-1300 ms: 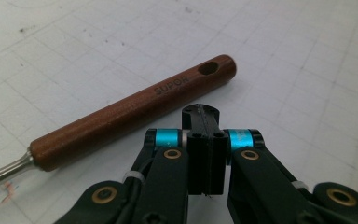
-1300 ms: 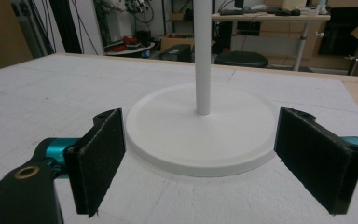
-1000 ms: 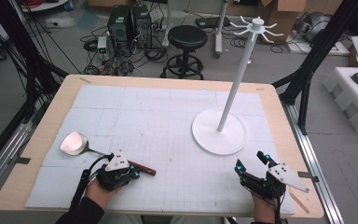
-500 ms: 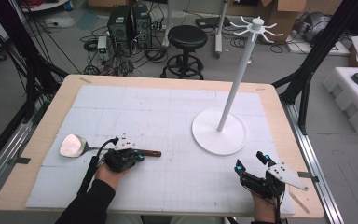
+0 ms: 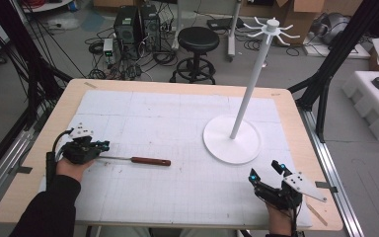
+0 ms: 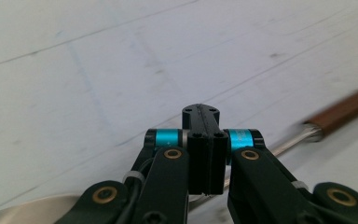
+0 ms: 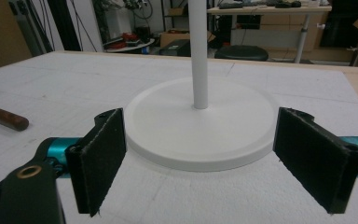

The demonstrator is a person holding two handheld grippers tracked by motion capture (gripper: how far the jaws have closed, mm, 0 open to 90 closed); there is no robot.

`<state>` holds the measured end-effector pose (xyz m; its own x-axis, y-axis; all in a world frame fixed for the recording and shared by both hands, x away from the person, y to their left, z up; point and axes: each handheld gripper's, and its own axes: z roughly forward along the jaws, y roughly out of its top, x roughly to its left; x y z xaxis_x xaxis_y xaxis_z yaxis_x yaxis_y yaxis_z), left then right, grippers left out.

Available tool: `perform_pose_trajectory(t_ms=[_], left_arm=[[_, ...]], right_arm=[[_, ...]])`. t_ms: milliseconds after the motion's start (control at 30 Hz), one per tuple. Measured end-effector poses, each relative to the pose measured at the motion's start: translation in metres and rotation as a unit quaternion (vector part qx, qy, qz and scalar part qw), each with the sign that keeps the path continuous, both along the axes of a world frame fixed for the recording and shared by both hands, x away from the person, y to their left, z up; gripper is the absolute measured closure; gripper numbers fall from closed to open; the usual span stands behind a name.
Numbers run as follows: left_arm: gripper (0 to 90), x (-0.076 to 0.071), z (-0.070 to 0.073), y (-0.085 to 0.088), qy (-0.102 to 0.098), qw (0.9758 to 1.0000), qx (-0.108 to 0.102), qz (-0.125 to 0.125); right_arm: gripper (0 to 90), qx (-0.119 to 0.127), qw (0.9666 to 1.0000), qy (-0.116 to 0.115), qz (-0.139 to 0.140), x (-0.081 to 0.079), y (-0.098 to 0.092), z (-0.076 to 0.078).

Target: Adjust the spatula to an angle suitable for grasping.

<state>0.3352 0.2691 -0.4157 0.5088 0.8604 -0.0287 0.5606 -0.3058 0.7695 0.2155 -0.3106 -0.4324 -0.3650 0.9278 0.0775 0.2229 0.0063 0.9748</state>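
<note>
On the bench, the left gripper (image 5: 100, 146) is clamping the ladle (image 5: 150, 161) by its metal shaft, likely readying a lift toward the stand (image 5: 232, 143), while the right gripper (image 5: 267, 173) is waiting, jaws apart.

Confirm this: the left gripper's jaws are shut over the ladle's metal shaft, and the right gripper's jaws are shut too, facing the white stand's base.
One thing is wrong. The right gripper has its jaws wide open, as the right gripper view shows, with the white stand between them farther off. The left gripper is shut over the ladle shaft.
</note>
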Motion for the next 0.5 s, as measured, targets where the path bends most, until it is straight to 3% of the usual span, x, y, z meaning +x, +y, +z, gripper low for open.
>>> perform_pose_trajectory(t_ms=[33, 200, 267, 367, 500], left_arm=[[89.5, 0.000, 0.000, 0.000, 0.000, 1.0000, 0.000, 0.000], [89.6, 0.010, -0.012, 0.003, 0.041, 0.9975, 0.055, 0.016], [89.6, 0.011, -0.013, 0.000, 0.044, 0.9969, 0.064, 0.009], [89.6, 0.008, -0.016, -0.011, 0.039, 0.9944, 0.098, -0.006], [89.6, 0.006, -0.016, -0.007, 0.042, 0.9951, 0.090, -0.007]], right_arm=[[16.2, 0.000, 1.0000, 0.000, 0.000, 0.000, 0.000, 0.000], [16.2, 0.002, 1.0000, 0.004, -0.001, 0.000, -0.002, -0.001], [16.3, 0.002, 1.0000, 0.005, 0.000, 0.000, -0.002, -0.002], [16.3, 0.002, 1.0000, 0.006, 0.000, 0.000, -0.002, -0.001], [16.3, 0.003, 1.0000, 0.007, 0.001, -0.001, -0.002, -0.001]])
